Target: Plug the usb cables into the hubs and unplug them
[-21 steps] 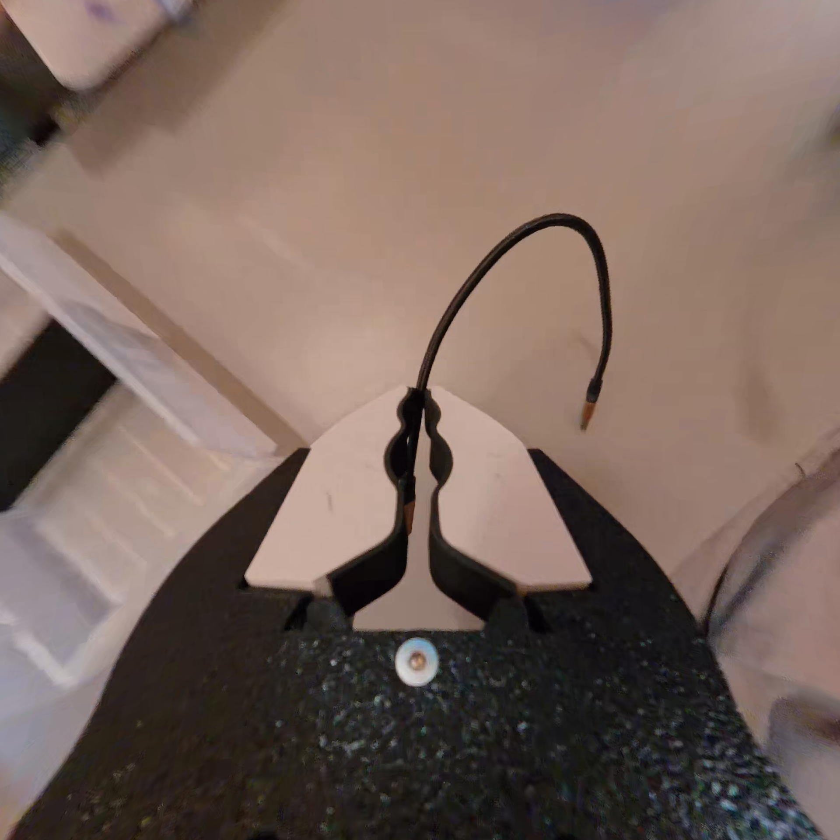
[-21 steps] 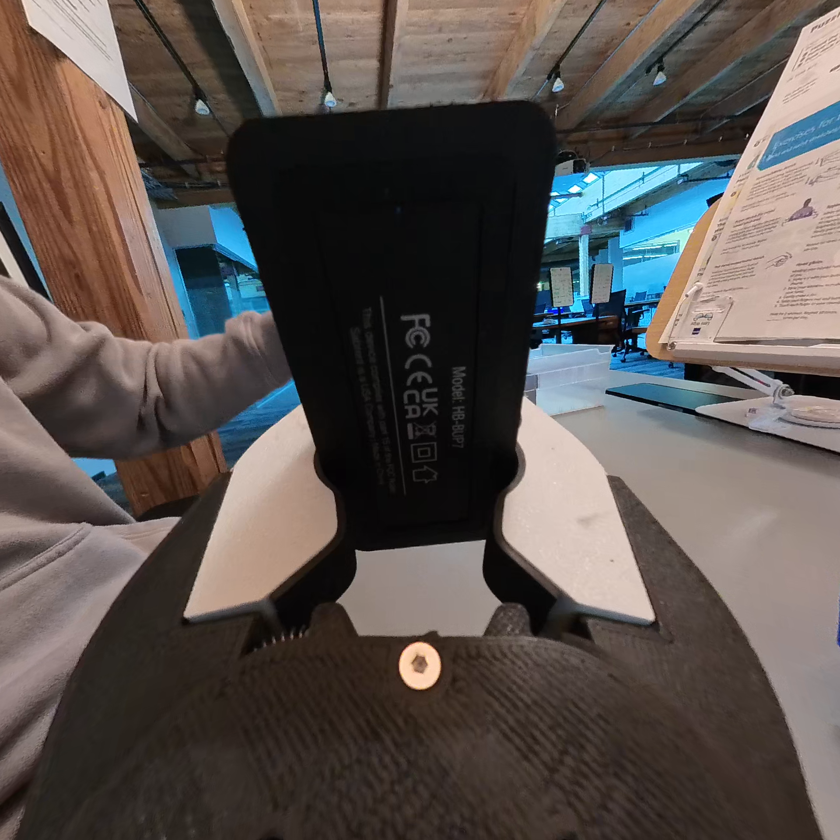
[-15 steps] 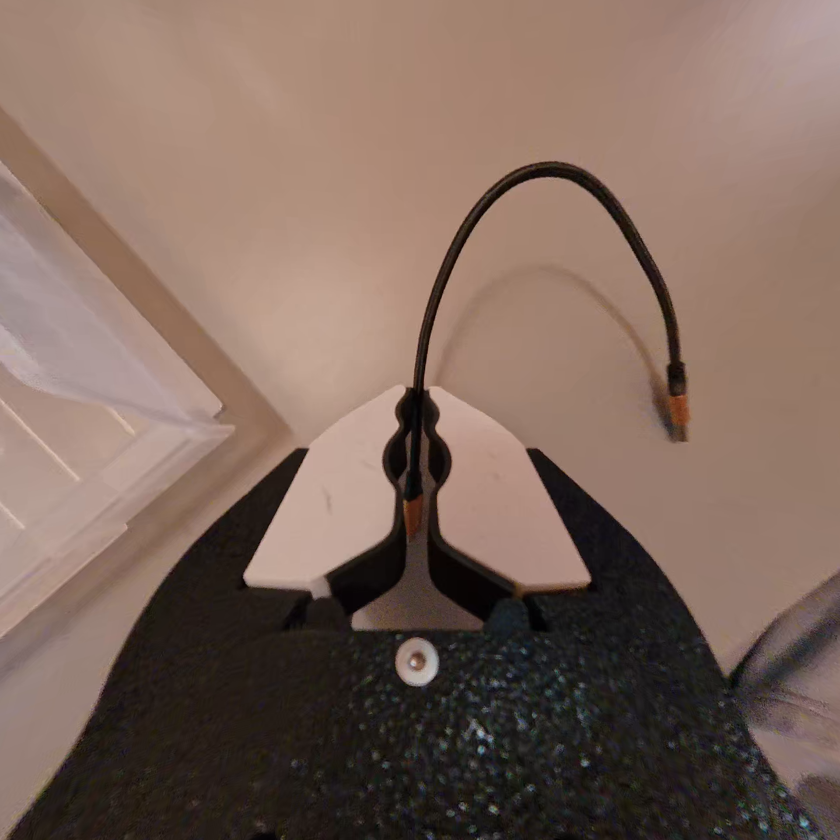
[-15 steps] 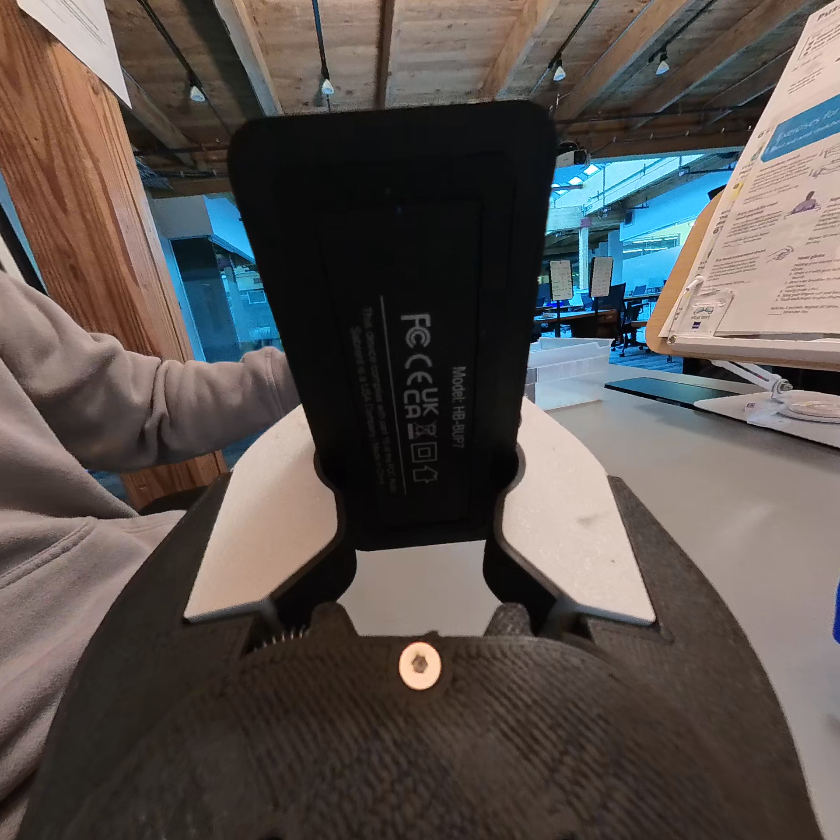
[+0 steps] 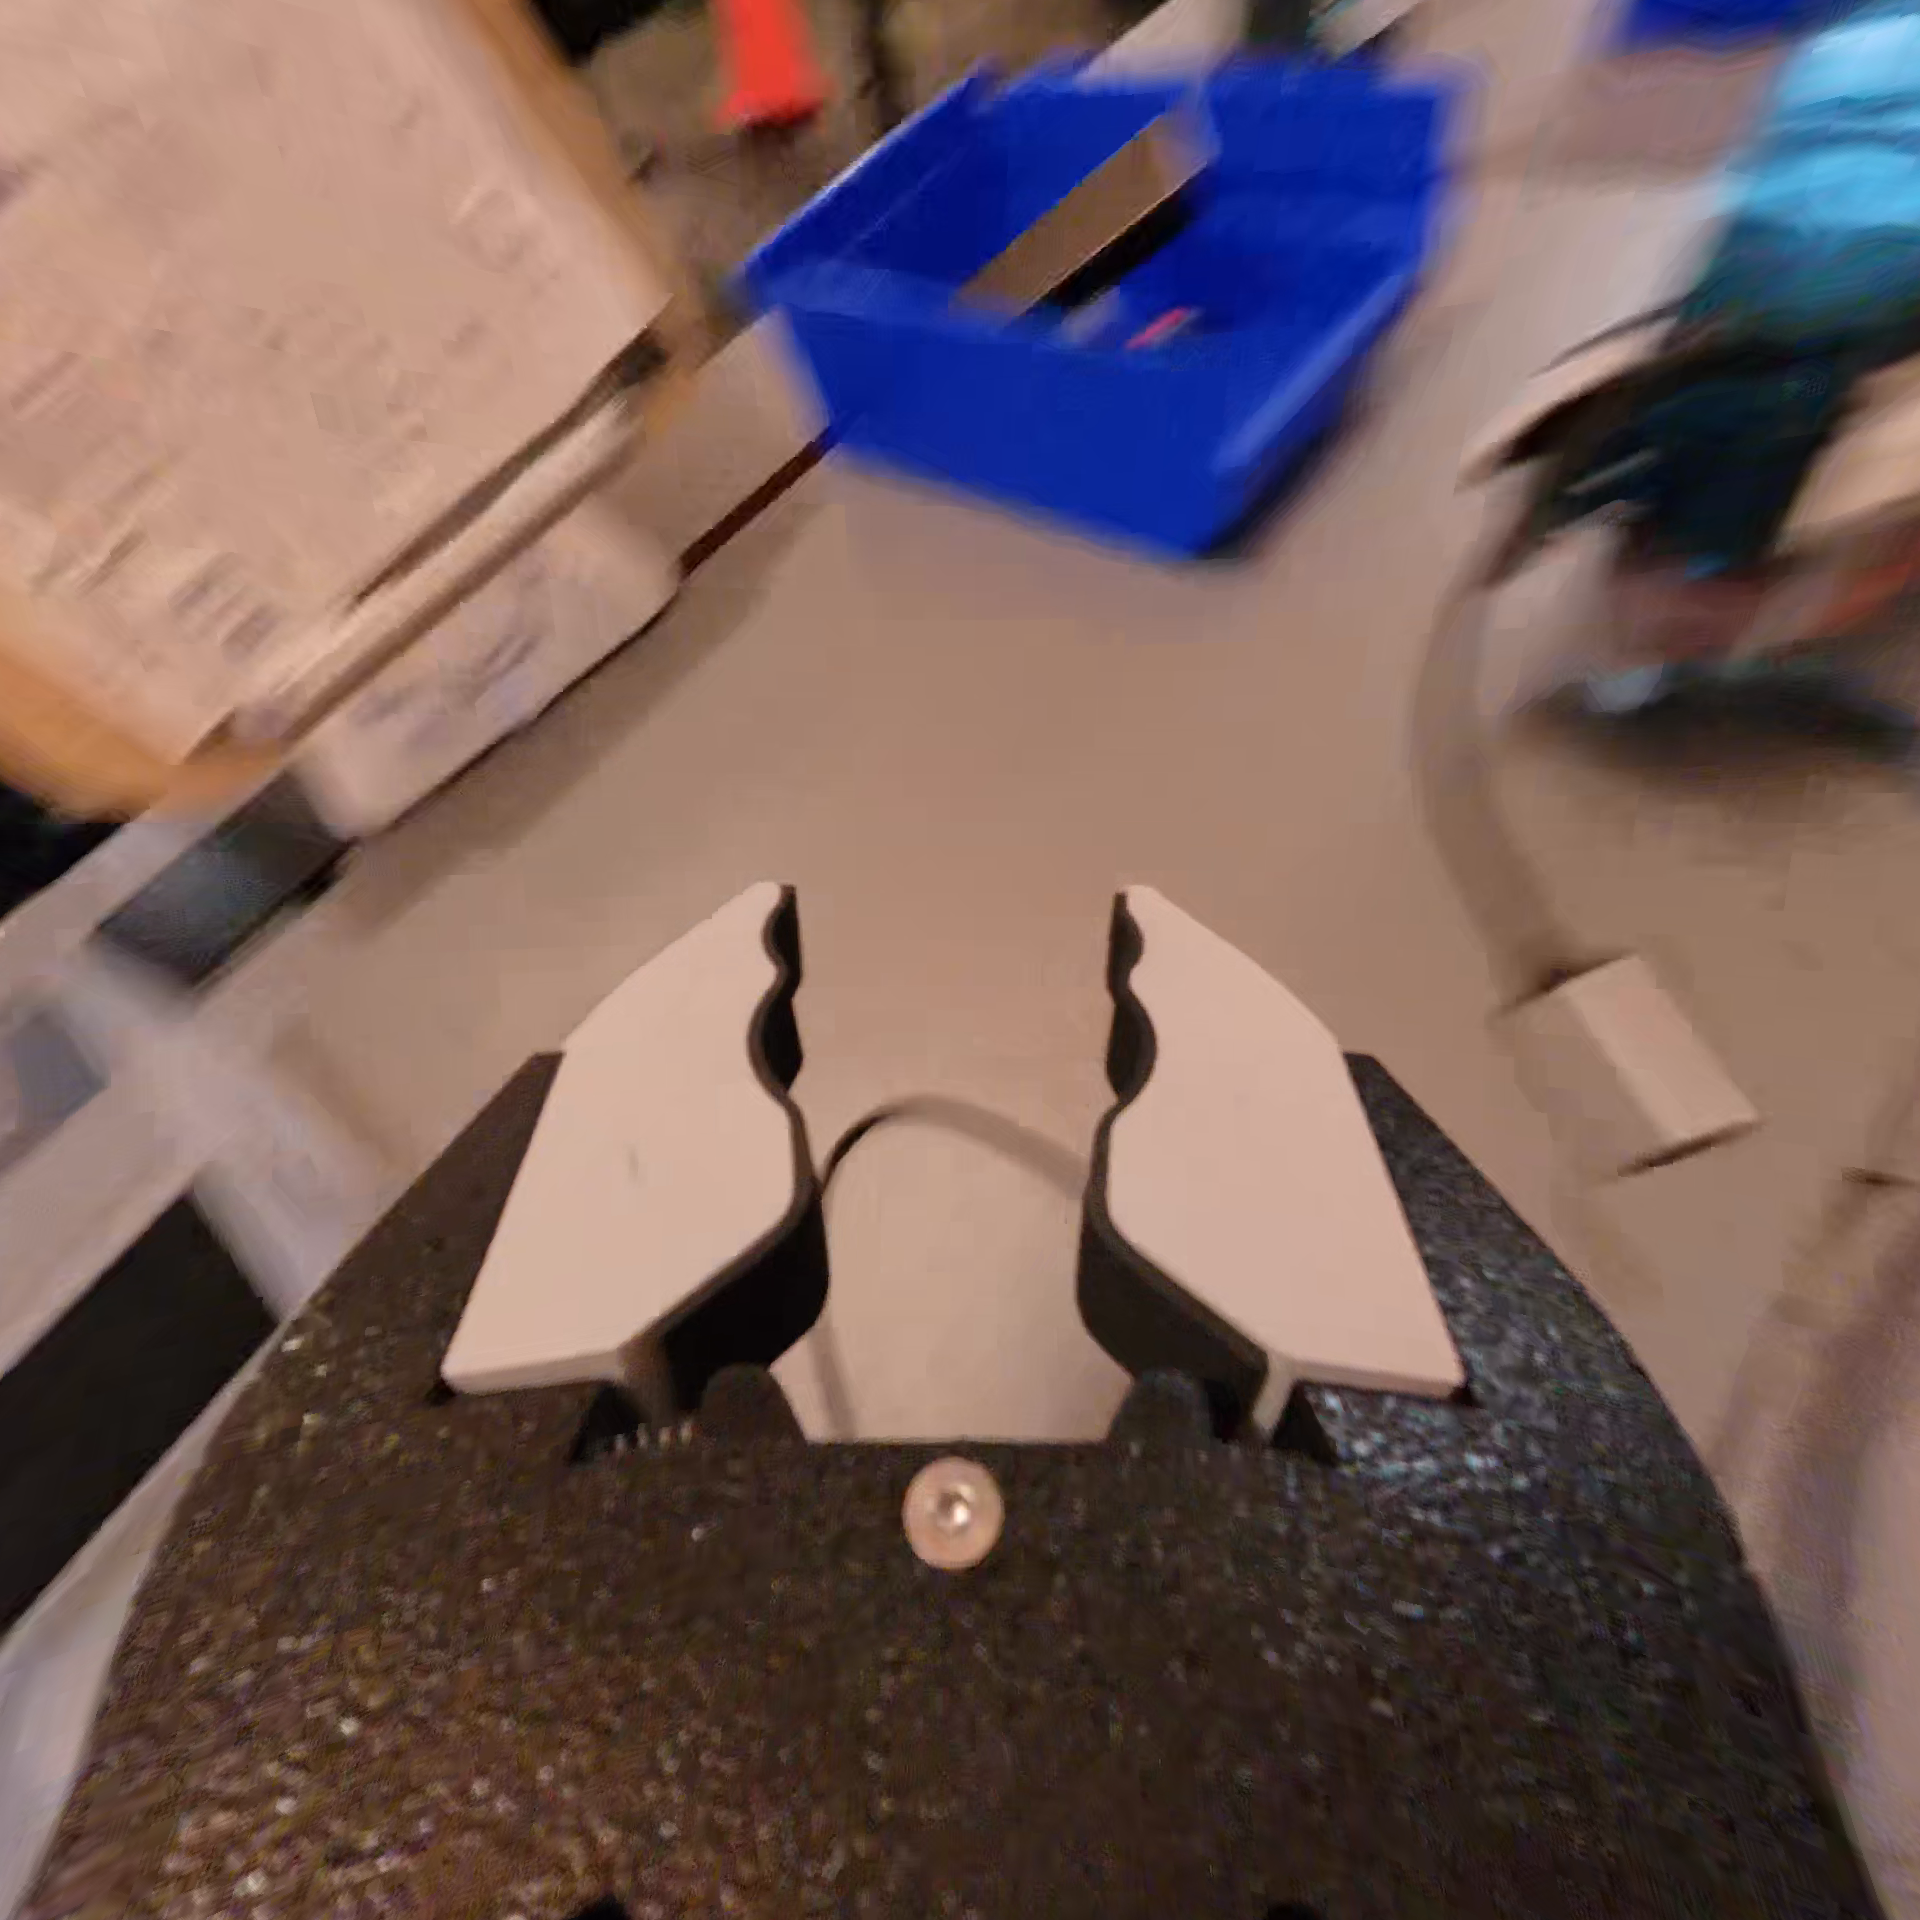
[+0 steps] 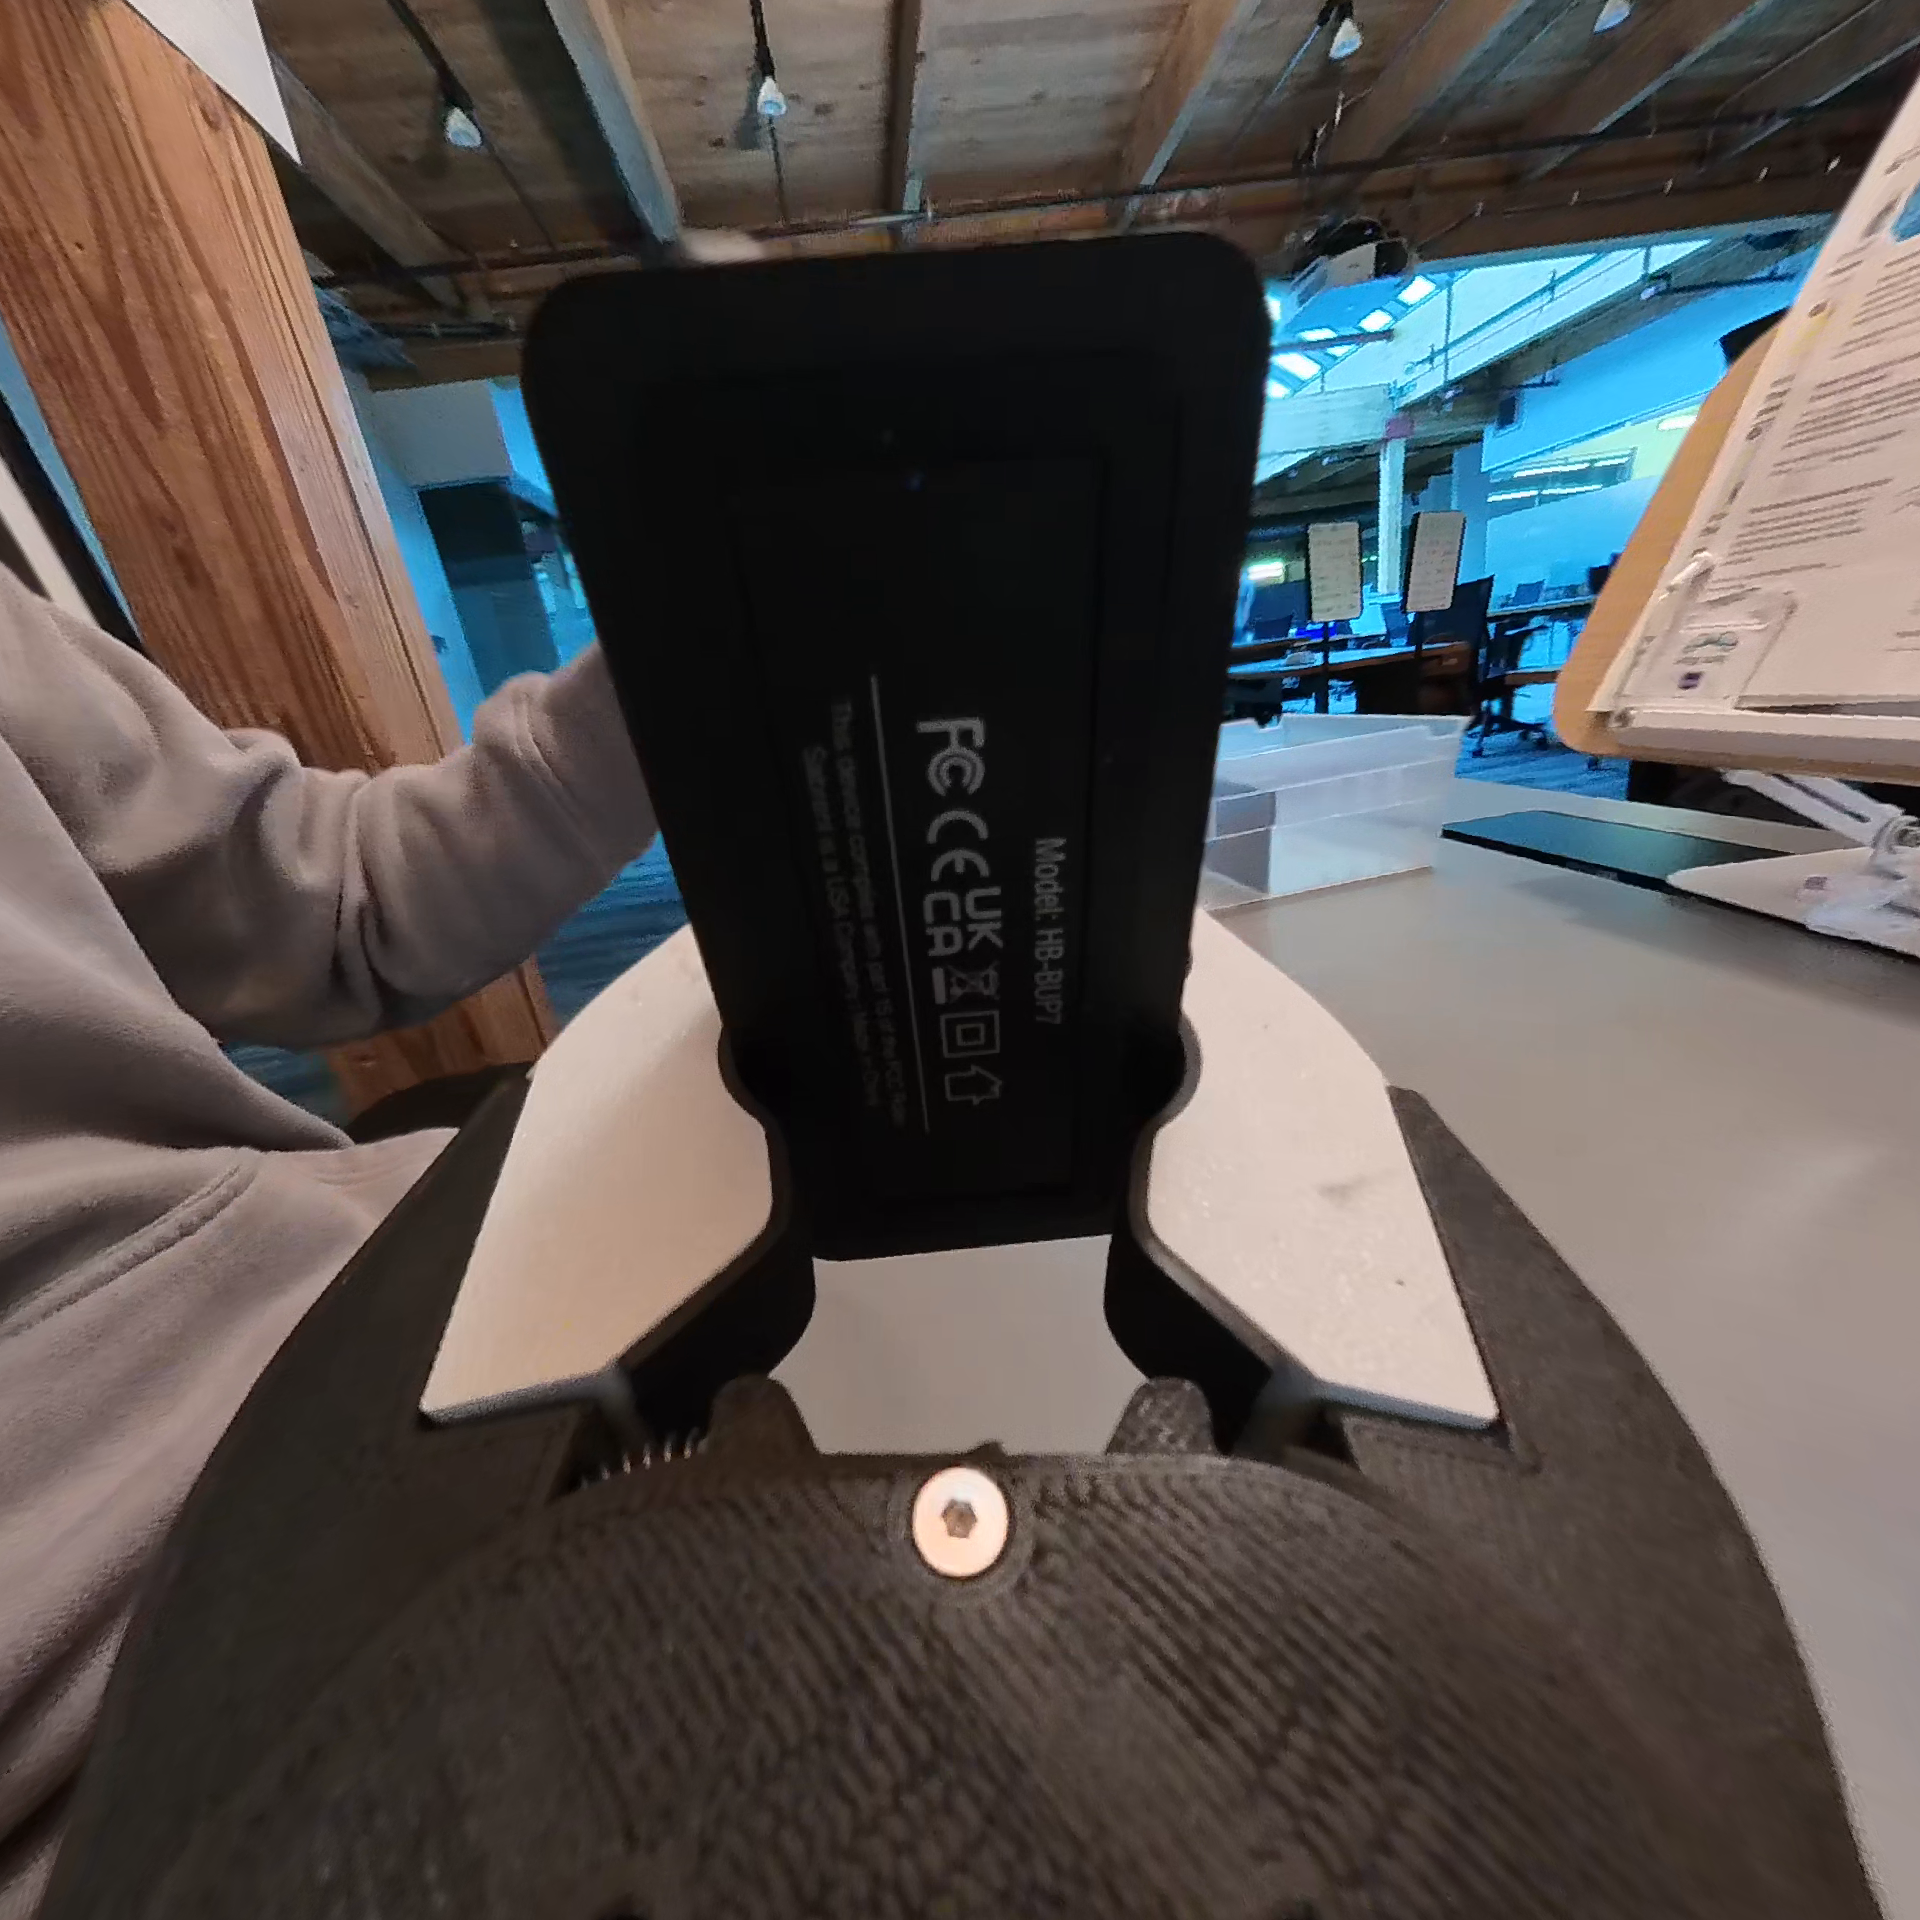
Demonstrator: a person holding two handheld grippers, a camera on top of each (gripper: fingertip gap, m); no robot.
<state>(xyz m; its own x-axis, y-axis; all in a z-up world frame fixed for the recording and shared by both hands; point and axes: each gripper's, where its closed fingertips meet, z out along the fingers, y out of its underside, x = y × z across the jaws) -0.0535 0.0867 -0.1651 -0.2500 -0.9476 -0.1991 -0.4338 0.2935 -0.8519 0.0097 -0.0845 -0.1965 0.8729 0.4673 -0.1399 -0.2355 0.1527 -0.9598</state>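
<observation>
In the blurred left wrist view, my left gripper is open and empty, just above the grey table. A thin cable lies in an arc on the table between and below the jaws, touching neither finger. In the right wrist view, my right gripper is shut on a black USB hub. It holds the hub upright in the air by its lower end, with the printed underside facing the camera. The hub's ports are hidden.
A blue bin stands ahead of the left gripper, with a paper stand to its left. A white block with a pale cable lies at the right. The right wrist view shows a grey sleeve, a wooden post, clear trays and a document stand.
My left gripper has let go of the black cable and opened, and its view has swung up towards the blue bin. My right gripper still holds the hub, nearly unmoved.
</observation>
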